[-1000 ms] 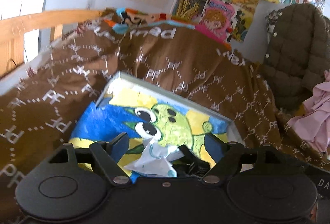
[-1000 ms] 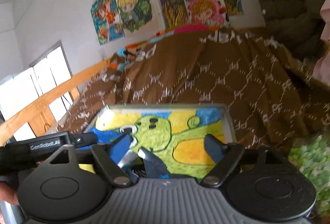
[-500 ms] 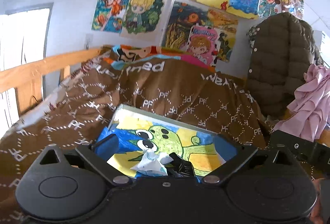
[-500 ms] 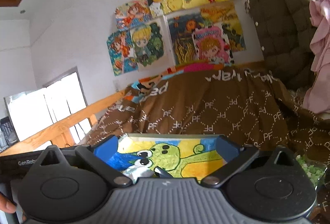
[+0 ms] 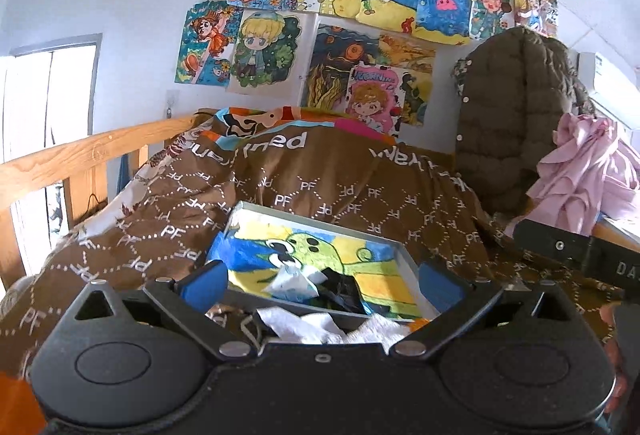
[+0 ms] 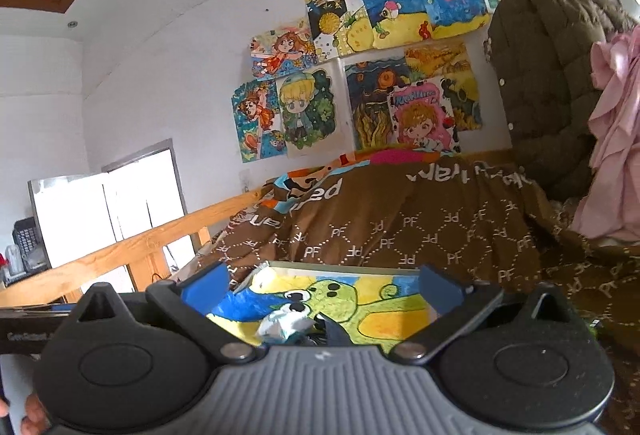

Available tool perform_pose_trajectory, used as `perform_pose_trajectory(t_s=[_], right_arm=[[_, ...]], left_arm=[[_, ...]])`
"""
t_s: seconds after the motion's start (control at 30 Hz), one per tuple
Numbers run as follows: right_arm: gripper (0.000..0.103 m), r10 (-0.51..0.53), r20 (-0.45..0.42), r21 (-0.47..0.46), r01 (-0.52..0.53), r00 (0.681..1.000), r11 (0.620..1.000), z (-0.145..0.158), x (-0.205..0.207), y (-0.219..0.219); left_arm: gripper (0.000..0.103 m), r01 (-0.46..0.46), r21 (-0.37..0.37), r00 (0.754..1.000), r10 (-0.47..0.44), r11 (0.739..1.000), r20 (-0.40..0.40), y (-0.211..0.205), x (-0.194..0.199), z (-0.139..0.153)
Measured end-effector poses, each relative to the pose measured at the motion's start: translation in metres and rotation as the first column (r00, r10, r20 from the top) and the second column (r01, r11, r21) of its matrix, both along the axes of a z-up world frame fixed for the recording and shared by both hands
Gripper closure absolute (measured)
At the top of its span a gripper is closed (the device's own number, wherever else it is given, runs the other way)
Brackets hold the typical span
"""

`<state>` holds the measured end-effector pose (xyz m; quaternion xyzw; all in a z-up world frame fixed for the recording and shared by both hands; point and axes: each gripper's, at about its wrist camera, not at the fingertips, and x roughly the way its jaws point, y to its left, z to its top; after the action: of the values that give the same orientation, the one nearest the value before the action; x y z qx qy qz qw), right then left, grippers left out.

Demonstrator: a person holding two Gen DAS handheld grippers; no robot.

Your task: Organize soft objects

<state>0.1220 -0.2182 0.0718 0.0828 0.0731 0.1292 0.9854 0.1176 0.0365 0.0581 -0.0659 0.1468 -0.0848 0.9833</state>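
A shallow grey tray [image 5: 316, 223] with a green cartoon painting on its floor lies on the brown quilt. In it sit a crumpled white-and-blue cloth [image 5: 291, 281] and a dark cloth [image 5: 340, 291]. White soft pieces [image 5: 306, 327] lie in front of the tray, just beyond my left gripper [image 5: 320, 283]. That gripper is open and holds nothing. My right gripper [image 6: 322, 289] is also open and bare, hanging back from the same tray [image 6: 320, 267], white-and-blue cloth [image 6: 282, 325] and dark cloth [image 6: 333, 331].
The brown quilt [image 5: 360, 179] is heaped behind the tray. A wooden bed rail [image 5: 80, 159] runs on the left. A dark padded jacket [image 5: 508, 115] and pink garment [image 5: 580, 171] hang on the right. The right gripper's body [image 5: 576, 253] shows at the right edge.
Both grippers have spread their jaws wide and drawn back and upward from the tray. The white-and-blue cloth and the dark cloth stay in the tray.
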Motion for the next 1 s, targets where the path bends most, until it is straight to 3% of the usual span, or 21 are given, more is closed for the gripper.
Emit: perform_pose_trajectory(t_s=[0.27, 0.5, 0.8, 1.0], right_arm=[[0.000, -0.023, -0.005, -0.068, 0.023, 1.000, 0.997, -0.006, -0.039, 0.000], [0.000, -0.067, -0.027, -0.104, 0.064, 0.997, 0.992, -0.014, -0.066, -0.007], [0.000, -0.131, -0.168, -0.176, 0.101, 0.977, 0.979, -0.032, -0.081, -0.015], [0.000, -0.117, -0.276, -0.174, 0.070, 0.954, 0.982, -0.045, -0.076, -0.016]], left_arm=[[0.001, 0.044, 0.002, 0.999, -0.044, 0.999, 0.019, -0.006, -0.039, -0.005], [0.001, 0.102, 0.020, 0.995, -0.102, 0.995, -0.020, -0.015, -0.056, -0.013], [0.001, 0.194, 0.027, 0.972, -0.188, 0.981, -0.141, -0.024, -0.054, -0.027], [0.001, 0.234, 0.039, 0.950, -0.220, 0.971, -0.220, -0.030, -0.049, -0.040]])
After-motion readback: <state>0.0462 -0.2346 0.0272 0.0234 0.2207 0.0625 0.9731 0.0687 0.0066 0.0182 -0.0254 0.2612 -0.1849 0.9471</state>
